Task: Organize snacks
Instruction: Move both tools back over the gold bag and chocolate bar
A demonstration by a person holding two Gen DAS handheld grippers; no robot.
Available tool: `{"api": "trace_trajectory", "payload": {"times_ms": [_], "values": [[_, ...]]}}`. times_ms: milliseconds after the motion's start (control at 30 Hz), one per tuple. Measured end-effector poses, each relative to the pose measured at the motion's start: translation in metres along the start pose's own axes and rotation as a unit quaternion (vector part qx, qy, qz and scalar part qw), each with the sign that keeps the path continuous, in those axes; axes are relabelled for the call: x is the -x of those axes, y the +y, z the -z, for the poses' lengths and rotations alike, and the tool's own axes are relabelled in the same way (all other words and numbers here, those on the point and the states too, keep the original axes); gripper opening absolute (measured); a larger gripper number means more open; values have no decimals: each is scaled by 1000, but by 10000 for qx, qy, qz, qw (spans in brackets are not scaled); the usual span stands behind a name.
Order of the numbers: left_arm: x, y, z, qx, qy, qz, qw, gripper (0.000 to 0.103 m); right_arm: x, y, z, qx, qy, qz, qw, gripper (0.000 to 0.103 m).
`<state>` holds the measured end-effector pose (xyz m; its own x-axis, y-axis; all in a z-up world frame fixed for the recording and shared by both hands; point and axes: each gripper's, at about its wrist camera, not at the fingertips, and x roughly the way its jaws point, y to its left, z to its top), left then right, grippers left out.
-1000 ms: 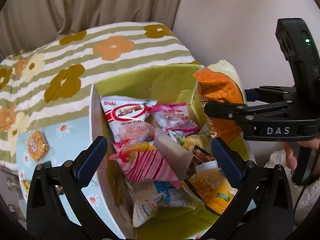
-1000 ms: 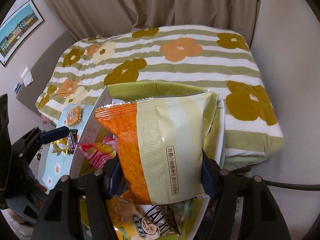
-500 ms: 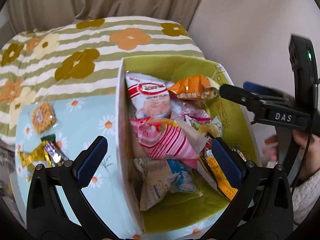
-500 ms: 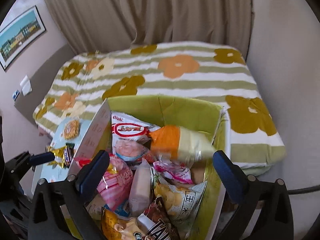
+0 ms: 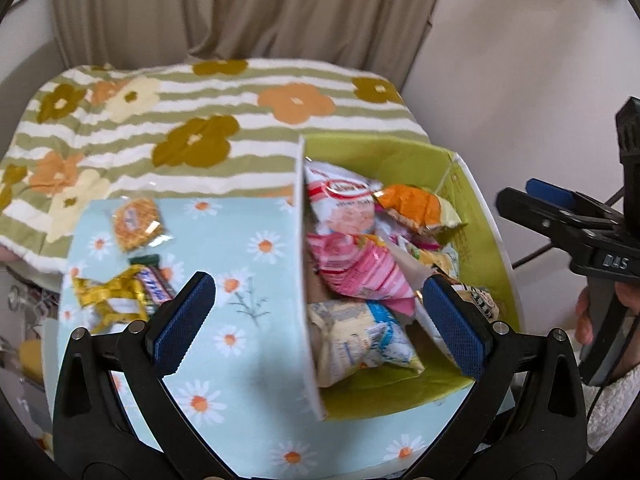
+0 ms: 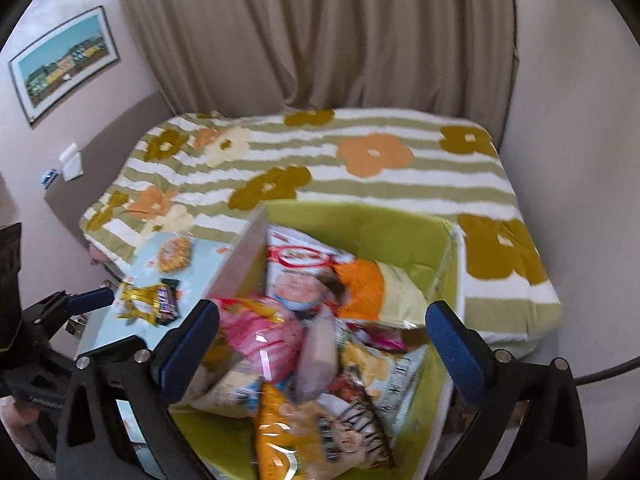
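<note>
From the left wrist, "DAS" reads on the right gripper (image 5: pixel 560 216) at the frame's right edge; the left gripper (image 5: pixel 318 326) gapes wide and empty over the green box (image 5: pixel 476 216), whose orange snack bag (image 5: pixel 416 210) lies well beyond it. Seen from the right wrist, its jaws, just opened, hold nothing; the bag (image 6: pixel 368 284) lies beyond them, its print blurred.

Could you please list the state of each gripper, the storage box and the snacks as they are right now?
Right gripper: jaws just opened wide, nothing between them.
Left gripper: open, empty.
Green-lined fabric storage box: open-topped, nearly full of packets.
Orange and pale yellow snack bag: released, lying in the box on other packets.
Round waffle biscuit in clear wrap: outside the box, on the daisy-print surface.
Gold-wrapped candies: outside the box.
</note>
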<state>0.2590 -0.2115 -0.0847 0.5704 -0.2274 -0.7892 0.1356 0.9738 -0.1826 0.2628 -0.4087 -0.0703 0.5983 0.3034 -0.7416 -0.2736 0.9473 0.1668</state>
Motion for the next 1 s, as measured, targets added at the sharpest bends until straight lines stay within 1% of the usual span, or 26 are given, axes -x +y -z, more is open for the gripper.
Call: {"api": "trace_trajectory", "payload": {"times_ms": [67, 200, 333, 433, 500, 600, 767, 867, 1000], "values": [[11, 9, 2, 14, -97, -82, 9999, 102, 8, 15, -3, 127, -152, -36, 9998, 103], [36, 46, 8, 145, -282, -293, 9991, 102, 17, 55, -10, 311, -358, -255, 9986, 103], [54, 93, 12, 265, -348, -461, 9980, 103, 8, 88, -15, 390, -388, -453, 9975, 103], [63, 128, 16, 209, -313, -593, 9975, 102, -6, 118, -18, 454, -372, -510, 9970, 103], [68, 148, 18, 151, -281, -619, 9976, 102, -17, 138, -20, 452, -316, -621, 9965, 103], [69, 183, 19, 15, -158, -593, 9981, 102, -39, 171, -26, 515, -198, -689, 9961, 103], [55, 223, 18, -291, 135, -447, 9985, 102, -74, 209, -28, 468, 69, -715, 9963, 103], [38, 243, 15, -566, 368, -238, 9974, 102, -99, 226, -27, 408, 281, -614, 9969, 103], [3, 264, 13, -1013, 808, 90, 9915, 102, -129, 237, -22, 299, 530, -457, 9971, 102]]}}
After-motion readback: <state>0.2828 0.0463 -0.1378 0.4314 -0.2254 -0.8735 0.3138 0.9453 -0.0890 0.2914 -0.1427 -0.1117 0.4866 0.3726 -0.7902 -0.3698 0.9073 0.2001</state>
